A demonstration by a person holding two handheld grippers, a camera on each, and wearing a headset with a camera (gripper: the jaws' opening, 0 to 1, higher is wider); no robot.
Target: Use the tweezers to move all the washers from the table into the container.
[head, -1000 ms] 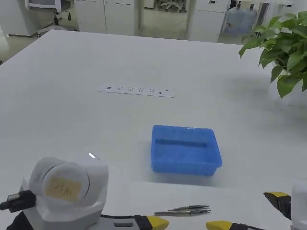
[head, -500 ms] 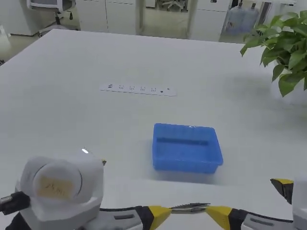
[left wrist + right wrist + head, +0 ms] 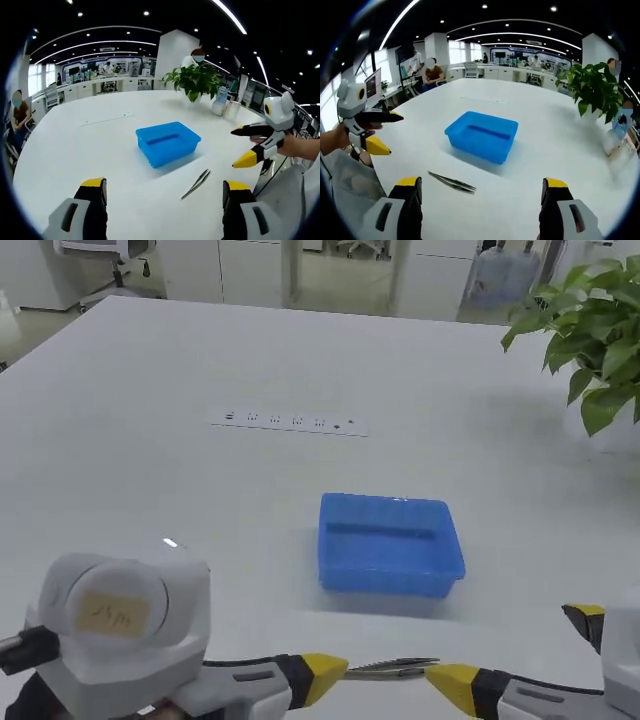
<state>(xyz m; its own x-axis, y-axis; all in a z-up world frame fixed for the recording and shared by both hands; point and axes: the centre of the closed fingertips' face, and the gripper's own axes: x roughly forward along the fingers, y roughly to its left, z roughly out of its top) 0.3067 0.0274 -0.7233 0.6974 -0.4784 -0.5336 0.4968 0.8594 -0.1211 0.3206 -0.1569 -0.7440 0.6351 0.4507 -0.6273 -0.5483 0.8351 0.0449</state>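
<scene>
A pair of steel tweezers (image 3: 395,668) lies flat on the white bench (image 3: 200,480), on the person's side of the blue container (image 3: 390,580) and a little apart from its near wall. The tweezers are ungrasped. The left gripper (image 3: 164,187) is on the person's side of the container with its yellow-tipped fingers (image 3: 92,192) spread wide. In its own view the tweezers (image 3: 196,183) lie ahead of the gap, nearer its right finger. The right gripper (image 3: 480,182) is also on the near side, its fingers (image 3: 552,190) spread wide as well, with the tweezers (image 3: 452,182) ahead and nearer its left finger. In the head view the tweezers lie between one yellow fingertip of each gripper. Beyond the container a white power strip (image 3: 288,423) lies flat on the bench, and a potted plant (image 3: 590,330) stands to the container's far right.
</scene>
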